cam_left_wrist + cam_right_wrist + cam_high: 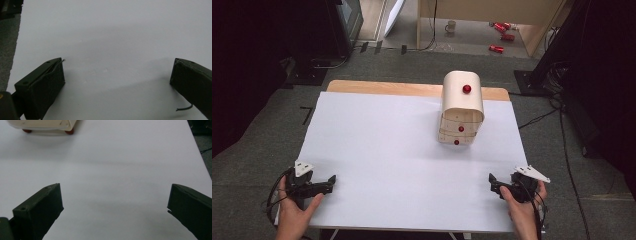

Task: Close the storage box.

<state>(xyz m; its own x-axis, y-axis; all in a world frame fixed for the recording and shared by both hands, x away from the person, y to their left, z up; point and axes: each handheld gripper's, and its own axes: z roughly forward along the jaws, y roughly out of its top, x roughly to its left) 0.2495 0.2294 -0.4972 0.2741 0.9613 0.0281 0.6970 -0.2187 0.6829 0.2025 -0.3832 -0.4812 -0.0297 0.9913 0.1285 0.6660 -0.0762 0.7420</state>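
A white desk (377,150) carries a small cream cabinet (461,107) with a rounded top, standing upright toward the far right part of the surface. A red knob (467,89) sits on its curved top, and two smaller red knobs (461,129) mark the drawer fronts facing the person; the lower fronts look slightly stepped outward, though the high view is too coarse to say whether any drawer is pulled. A strip of bare wood (382,87) shows along the far edge of the desk.

The left tongs (332,180) rest at the near left corner of the desk, held in the person's left hand (294,212), with a grey three-cornered plate (302,167) on top. In the left gripper view the two black jaws stand wide apart with nothing but white surface between them, and a thin stray wire (184,108) curls off the one at the right.

The right tongs (491,181) sit at the near right corner in the right hand (522,210), well apart from the cabinet. In the right gripper view the jaws are likewise spread wide and empty over the desk, and the base of the cabinet (42,125) with two red feet or knobs shows at the top left, far ahead of them.

Beyond the desk, on the floor, lie red cans (502,30) and a mug (451,26) beside a wooden frame (487,15).
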